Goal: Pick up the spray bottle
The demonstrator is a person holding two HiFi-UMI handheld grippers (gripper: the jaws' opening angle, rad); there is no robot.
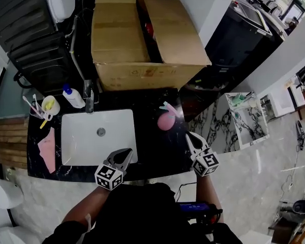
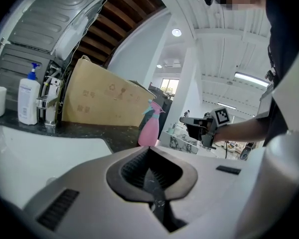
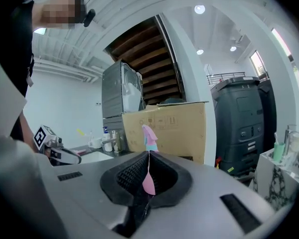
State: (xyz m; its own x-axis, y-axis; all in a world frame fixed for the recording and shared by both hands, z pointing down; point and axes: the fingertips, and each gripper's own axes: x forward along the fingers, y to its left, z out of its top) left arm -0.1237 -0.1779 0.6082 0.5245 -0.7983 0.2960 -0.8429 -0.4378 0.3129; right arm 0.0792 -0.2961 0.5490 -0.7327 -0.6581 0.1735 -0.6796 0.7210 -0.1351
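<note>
The pink plastic spray bottle with a pale blue top (image 1: 166, 120) is seen standing upright on the black stone counter (image 1: 151, 154). It is just to the right of the white sink (image 1: 71, 120) and in front of the big brown cardboard box (image 1: 122, 39). It is held by nothing.

The right gripper (image 1: 190, 136) is pointed at it from near by, not touching. Its 2 jaws are pressed together and empty. The left gripper (image 1: 127, 152) is held near the sink's front edge, with its jaws together and empty too.

The reaching step is judged to be in hand. Next, the right jaws need to be opened wide, put around the bottle's body and closed before it is lifted.
</note>
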